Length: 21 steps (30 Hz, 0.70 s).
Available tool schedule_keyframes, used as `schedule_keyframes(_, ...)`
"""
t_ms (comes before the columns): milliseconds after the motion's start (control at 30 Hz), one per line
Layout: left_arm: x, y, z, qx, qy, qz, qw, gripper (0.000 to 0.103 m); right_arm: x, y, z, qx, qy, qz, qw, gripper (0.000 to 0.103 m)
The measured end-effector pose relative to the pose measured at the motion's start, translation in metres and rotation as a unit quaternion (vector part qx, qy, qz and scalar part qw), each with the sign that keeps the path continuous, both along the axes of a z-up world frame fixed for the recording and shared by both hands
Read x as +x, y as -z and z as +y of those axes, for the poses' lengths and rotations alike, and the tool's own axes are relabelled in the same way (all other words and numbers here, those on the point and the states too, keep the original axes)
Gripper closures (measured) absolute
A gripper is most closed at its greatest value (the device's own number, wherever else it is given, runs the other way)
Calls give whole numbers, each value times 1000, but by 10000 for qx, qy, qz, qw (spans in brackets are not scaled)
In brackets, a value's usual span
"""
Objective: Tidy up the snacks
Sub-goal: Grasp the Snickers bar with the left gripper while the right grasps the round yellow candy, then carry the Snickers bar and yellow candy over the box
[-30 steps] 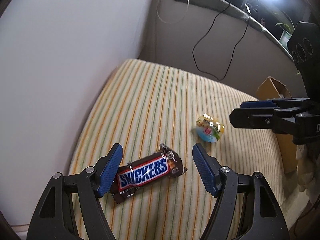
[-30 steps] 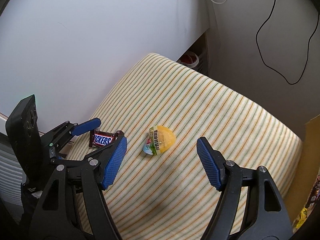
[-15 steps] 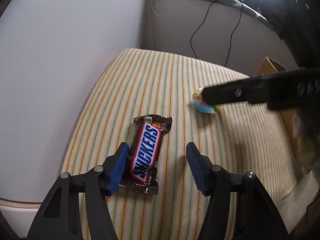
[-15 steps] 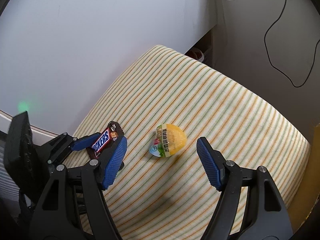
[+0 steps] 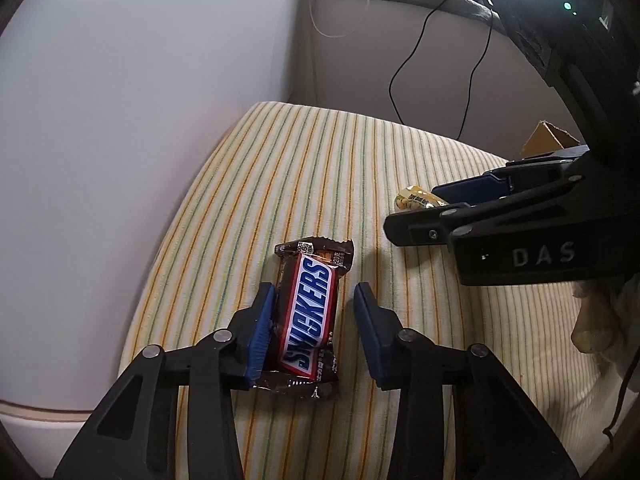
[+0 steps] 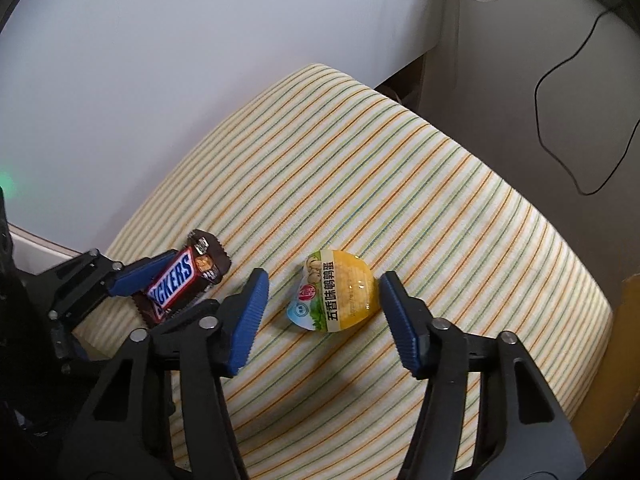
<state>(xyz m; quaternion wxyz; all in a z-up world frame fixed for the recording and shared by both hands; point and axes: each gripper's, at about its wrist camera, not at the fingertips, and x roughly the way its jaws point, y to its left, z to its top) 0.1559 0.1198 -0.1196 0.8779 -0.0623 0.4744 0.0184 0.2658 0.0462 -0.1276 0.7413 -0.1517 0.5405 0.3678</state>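
Jaws of the left gripper (image 5: 314, 322) are seen spread, with the Snickers bar (image 5: 309, 322) lying lengthwise between them on the striped cushion (image 5: 320, 184). The left blue pad (image 5: 262, 330) is pressed against the bar's wrapper edge at 9 o'clock of the bar, while the right pad (image 5: 366, 334) is kept apart from it at 3 o'clock, a strip of cushion being visible between. The bar's crimped far end is pointed toward 12 o'clock in the left wrist view. A white wall (image 5: 140, 120) is found at 9 o'clock of the cushion, and a black cable (image 5: 420, 48) is hung on the grey panel at 12 o'clock. Farther right, at 2 o'clock of the bar, the yellow egg snack pack (image 5: 416, 202) is partly hidden behind the right gripper (image 5: 424, 216), which is seen from the side. A cardboard box (image 5: 550, 144) is visible beyond the cushion at 2 o'clock.

From the right wrist view, the Snickers bar (image 6: 180, 278) is seen at 9 o'clock between the left gripper's pads. The right gripper (image 6: 320, 312) is held with its jaws spread around the yellow egg snack pack (image 6: 336, 292), which rests on the cushion (image 6: 400, 184); the right-hand pad (image 6: 396, 320) is just beside the pack at 3 o'clock, and whether it touches cannot be told. The left-hand pad (image 6: 248, 316) stands apart at 9 o'clock.
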Motion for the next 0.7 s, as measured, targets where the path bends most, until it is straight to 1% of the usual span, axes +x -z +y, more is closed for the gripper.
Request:
schedule_keyframes(67,-7,-4,-2,2,-14,-9,10000,67,-7,0,3,-138,-43,-141,9998,59)
schedule_keyframes(133,-5,-3,-2,45,2,0,10000,70,-13,0,6,-256,-86,-278,9992,62)
schedule_keyframes(200,-6,-4,-2,72,-13,-7,10000,75,-17,0,9,-291,-110,-335,9990,63)
schedule_keyframes(400,-10,-5,-1,59,-40,-45,10000,75,-23,-3,6,-271,-149,-391,9988,65)
schedule_keyframes(700,-17,-11,-6,16,-35,-168,9999,75,-32,-25,-21,-15,-110,-449,9989,66)
